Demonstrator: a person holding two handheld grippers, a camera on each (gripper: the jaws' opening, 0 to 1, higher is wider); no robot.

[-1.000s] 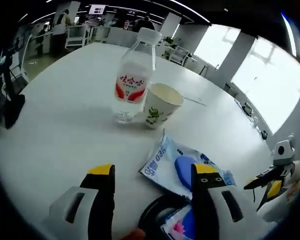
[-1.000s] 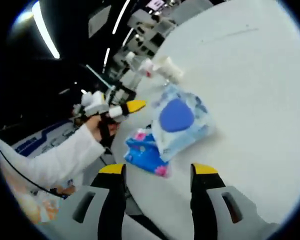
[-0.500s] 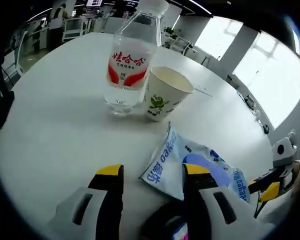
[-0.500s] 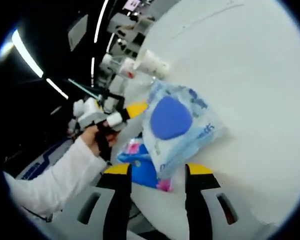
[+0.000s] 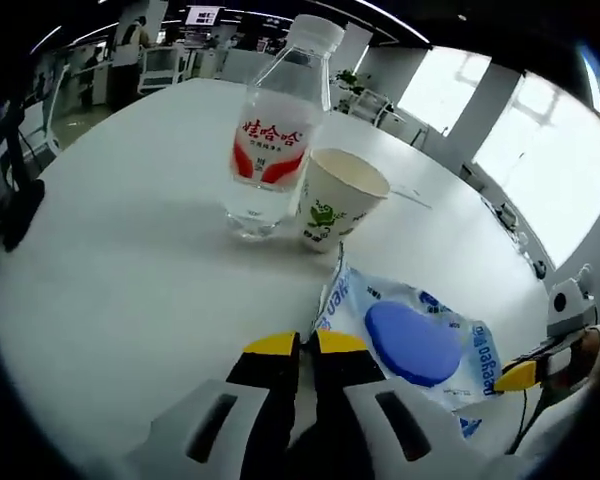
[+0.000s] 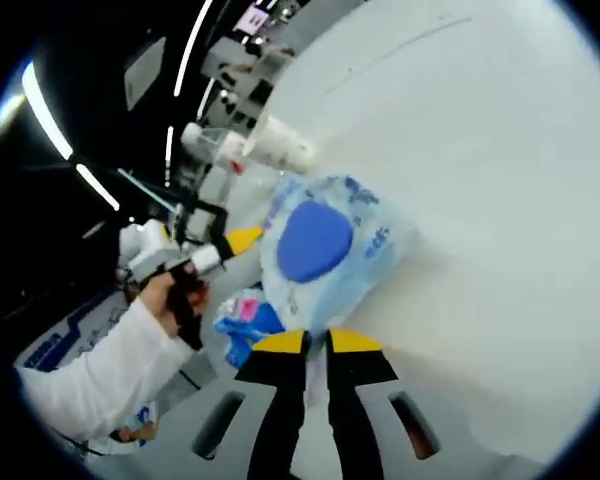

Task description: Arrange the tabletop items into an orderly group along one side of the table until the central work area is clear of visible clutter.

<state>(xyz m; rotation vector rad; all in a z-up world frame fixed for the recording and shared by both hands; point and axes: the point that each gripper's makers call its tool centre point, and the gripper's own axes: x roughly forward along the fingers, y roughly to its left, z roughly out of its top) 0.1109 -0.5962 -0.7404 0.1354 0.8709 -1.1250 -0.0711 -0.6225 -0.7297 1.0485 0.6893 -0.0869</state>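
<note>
A clear wet-wipes packet (image 5: 410, 340) with a blue oval lid lies on the white table (image 5: 130, 250). My left gripper (image 5: 305, 345) is shut on its near corner. Beyond it stand a water bottle (image 5: 275, 130) with a red label and a paper cup (image 5: 340, 205), side by side. In the right gripper view my right gripper (image 6: 315, 342) is shut on the packet's (image 6: 315, 240) opposite edge. The left gripper (image 6: 230, 242), held by a hand (image 6: 175, 295), meets the packet's far side. A small blue and pink packet (image 6: 242, 315) lies beside it. The right gripper's yellow tip (image 5: 520, 375) shows at the packet's right corner.
The bottle (image 6: 230, 150) and cup (image 6: 280, 150) sit far off in the right gripper view. A thin straw-like line (image 5: 405, 198) lies past the cup. Bare white tabletop (image 6: 500, 200) stretches to the right of the packet. Chairs and desks stand beyond the table.
Both grippers went from wide open to shut, each closing on an edge of the wipes packet. The packet now sits lifted and turned slightly between them.
</note>
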